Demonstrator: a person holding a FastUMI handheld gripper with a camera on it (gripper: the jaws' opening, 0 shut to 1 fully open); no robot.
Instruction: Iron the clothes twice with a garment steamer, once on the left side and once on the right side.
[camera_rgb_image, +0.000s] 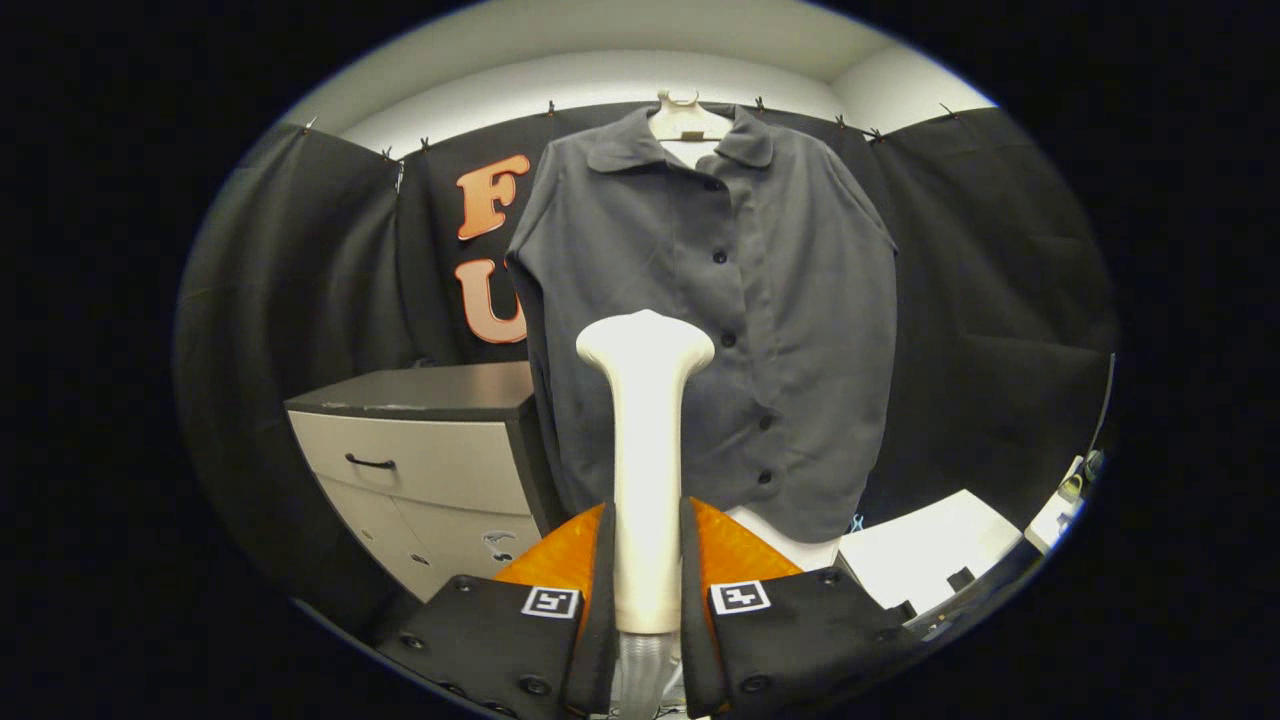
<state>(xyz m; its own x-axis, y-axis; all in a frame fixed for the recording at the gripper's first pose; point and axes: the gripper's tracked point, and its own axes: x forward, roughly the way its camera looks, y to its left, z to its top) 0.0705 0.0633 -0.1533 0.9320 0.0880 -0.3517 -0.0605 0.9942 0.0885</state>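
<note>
1. While you hold the gripper level in the gripper view, its two fingers are pinched on the handle of the garment steamer, one pressing on each side.
2. Your steamer stands upright between the fingers, its pale handle rising ahead of them and its wide head pointed at the shirt.
3. You have the dark grey shirt straight ahead, beyond the steamer head, hanging on a pale hanger against the black cloth wall.
4. Your steamer head sits in front of the shirt's middle, just left of the button row; whether it touches the cloth, I cannot tell.
5. You see the shirt buttoned down the front, collar open at the top, hem hanging free.
6. Left of the shirt stands a drawer cabinet with a dark top and a dark handle.
7. Right of the hem lies a white board-like surface, lower down.
</note>
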